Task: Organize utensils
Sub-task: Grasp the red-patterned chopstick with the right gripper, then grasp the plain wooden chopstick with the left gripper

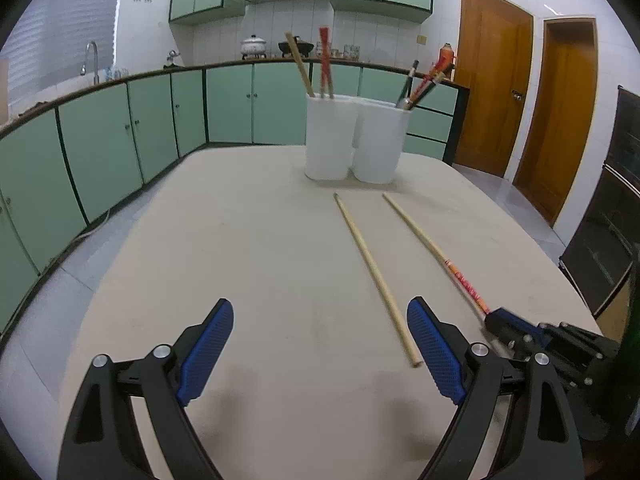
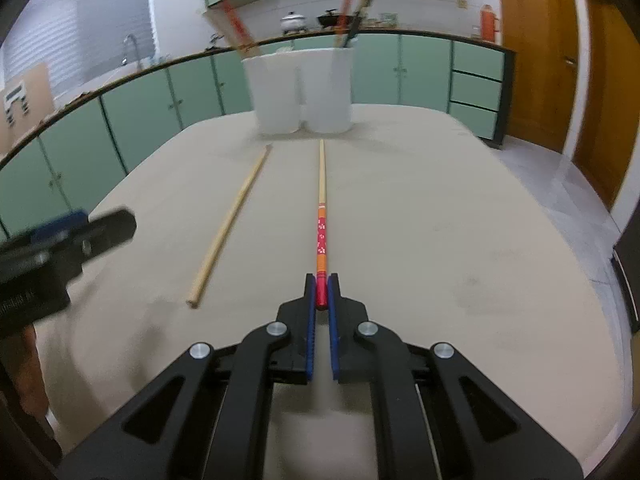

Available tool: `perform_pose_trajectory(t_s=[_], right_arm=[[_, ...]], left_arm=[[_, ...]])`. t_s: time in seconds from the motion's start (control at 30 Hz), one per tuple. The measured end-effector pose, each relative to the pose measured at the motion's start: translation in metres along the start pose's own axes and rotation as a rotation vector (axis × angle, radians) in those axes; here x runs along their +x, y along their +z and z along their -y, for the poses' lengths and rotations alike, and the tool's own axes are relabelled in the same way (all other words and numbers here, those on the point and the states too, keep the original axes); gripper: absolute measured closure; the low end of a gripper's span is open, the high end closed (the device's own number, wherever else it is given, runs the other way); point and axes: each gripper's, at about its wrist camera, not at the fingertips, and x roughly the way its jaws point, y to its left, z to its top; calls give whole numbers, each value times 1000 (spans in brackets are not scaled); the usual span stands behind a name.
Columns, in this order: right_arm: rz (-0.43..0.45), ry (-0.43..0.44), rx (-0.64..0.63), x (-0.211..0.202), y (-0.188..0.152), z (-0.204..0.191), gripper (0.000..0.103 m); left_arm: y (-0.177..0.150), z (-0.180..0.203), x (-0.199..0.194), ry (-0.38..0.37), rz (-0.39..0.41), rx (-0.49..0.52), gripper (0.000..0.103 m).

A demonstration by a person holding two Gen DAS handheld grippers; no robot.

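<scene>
Two chopsticks on table, plain chopstick (image 2: 230, 224), red-orange-handled chopstick (image 2: 321, 216)

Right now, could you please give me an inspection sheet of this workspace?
Surface: beige table, bare around the job's things.
Job's things: plain chopstick and red-ended chopstick lying side by side, apart; two white holders behind them, both holding chopsticks.
Clutter: nothing seen.
Grippers: left claw open, empty; right claw shut on the red-ended chopstick's end.
Cables: nothing seen.
Surroundings: green cabinets, wooden doors.
</scene>
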Motion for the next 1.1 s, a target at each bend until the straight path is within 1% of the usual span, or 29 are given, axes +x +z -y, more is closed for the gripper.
perform_pose_trajectory(t_s=[0.13, 0.27, 0.37, 0.57, 0.63, 0.67, 0.73, 0.83, 0.9, 0.93, 0.97, 1.0, 1.1], right_arm=[[32, -23, 28, -10, 4, 19, 98], [46, -29, 55, -15, 4, 32, 98], [49, -28, 70, -15, 3, 38, 98], [78, -22, 83, -19, 3, 45, 98], [85, -20, 89, -21, 4, 47, 98], [89, -17, 94, -22, 4, 48, 98], [97, -14, 101, -24, 4, 51, 98], [107, -17, 103, -27, 4, 54, 98], [114, -20, 101, -30, 3, 55, 98], [117, -21, 98, -32, 3, 55, 98], [118, -22, 95, -32, 3, 55, 98], [118, -23, 93, -32, 4, 54, 98], [120, -26, 91, -33, 3, 54, 98]], left_arm=[[-6, 15, 7, -9, -22, -9, 18], [-11, 29, 17, 1, -42, -7, 27], [-14, 35, 22, 21, -49, -12, 34], [-16, 49, 27, 62, -50, -1, 39], [-17, 54, 30, 57, -74, -6, 44], [-18, 56, 32, 56, -86, -5, 47], [-20, 61, 35, 75, -95, 10, 50], [-20, 63, 35, 86, -91, 4, 62], [-21, 63, 35, 89, -87, 3, 78], [-20, 64, 35, 84, -86, 3, 83], [-21, 64, 36, 77, -87, 3, 93], [-20, 64, 36, 75, -89, 5, 96], [-20, 63, 36, 73, -86, 1, 97]])
